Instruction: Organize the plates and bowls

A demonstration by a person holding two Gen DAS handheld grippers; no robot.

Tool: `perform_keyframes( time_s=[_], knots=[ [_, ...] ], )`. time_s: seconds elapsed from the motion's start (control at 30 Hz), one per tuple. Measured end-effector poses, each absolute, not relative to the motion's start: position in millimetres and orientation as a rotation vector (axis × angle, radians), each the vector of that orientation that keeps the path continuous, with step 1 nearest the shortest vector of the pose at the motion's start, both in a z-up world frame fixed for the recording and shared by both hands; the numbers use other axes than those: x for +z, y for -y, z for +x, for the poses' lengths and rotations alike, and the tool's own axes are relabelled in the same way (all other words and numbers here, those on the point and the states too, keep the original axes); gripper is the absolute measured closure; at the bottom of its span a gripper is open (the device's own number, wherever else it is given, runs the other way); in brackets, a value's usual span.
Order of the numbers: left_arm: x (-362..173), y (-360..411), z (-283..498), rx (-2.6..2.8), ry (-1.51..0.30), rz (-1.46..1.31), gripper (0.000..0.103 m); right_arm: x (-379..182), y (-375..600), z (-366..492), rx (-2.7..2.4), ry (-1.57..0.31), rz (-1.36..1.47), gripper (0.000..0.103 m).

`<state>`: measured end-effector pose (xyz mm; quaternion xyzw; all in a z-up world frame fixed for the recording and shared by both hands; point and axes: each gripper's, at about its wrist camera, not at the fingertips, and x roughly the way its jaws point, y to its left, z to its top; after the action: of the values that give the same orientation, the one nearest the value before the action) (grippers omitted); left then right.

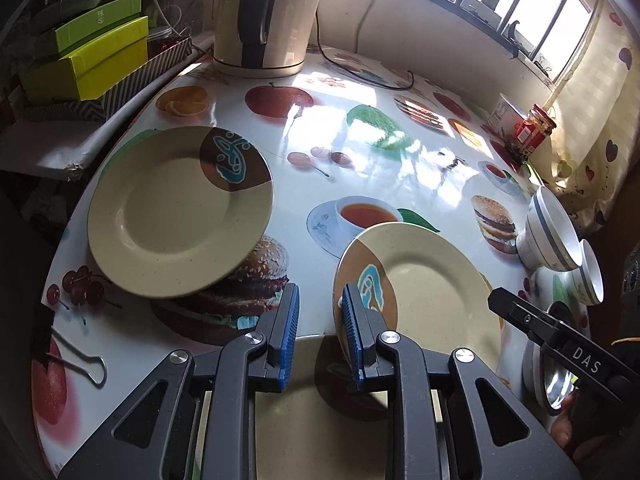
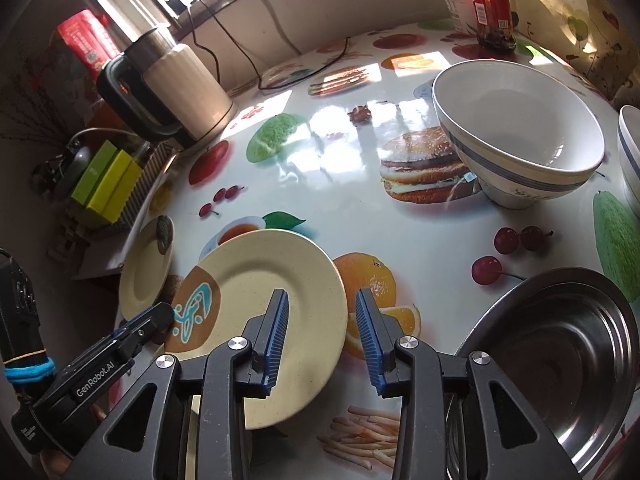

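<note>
A cream plate with a brown and blue patch lies tilted at the near middle of the table, its near edge resting on another cream plate under my left gripper. It also shows in the right wrist view. My left gripper is open, its right pad at the tilted plate's rim. A third cream plate lies at the left. My right gripper is open and empty over the tilted plate's right edge. Two white bowls with blue bands stand at the right. A steel bowl sits near right.
A cream electric kettle with its cord stands at the back. Green boxes sit on a shelf at the left. A jar with a red label and a white cup stand at the far right. A binder clip lies near left.
</note>
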<state>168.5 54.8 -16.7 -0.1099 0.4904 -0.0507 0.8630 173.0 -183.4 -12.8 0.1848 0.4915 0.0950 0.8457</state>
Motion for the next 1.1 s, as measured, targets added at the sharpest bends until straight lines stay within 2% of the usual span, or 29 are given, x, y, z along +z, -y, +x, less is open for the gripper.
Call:
perform_keyframes(
  time_s=[0.93, 1.0, 1.07, 1.1],
  knots=[
    [-25, -53, 178, -0.151, -1.06, -0.264, 0.08, -20, 180, 184, 0.197, -1.1, 0.41, 0.069],
    [-26, -53, 178, -0.153, -1.059, -0.255, 0.08, -20, 180, 184, 0.198, -1.102, 0.413, 0.07],
    [-26, -52, 178, -0.157, -1.058, -0.254, 0.08, -20, 179, 184, 0.208, -1.101, 0.419, 0.081],
    [-26, -51, 178, -0.162, -1.057, -0.251, 0.082, -20, 179, 183, 0.208, -1.099, 0.417, 0.083]
  ],
)
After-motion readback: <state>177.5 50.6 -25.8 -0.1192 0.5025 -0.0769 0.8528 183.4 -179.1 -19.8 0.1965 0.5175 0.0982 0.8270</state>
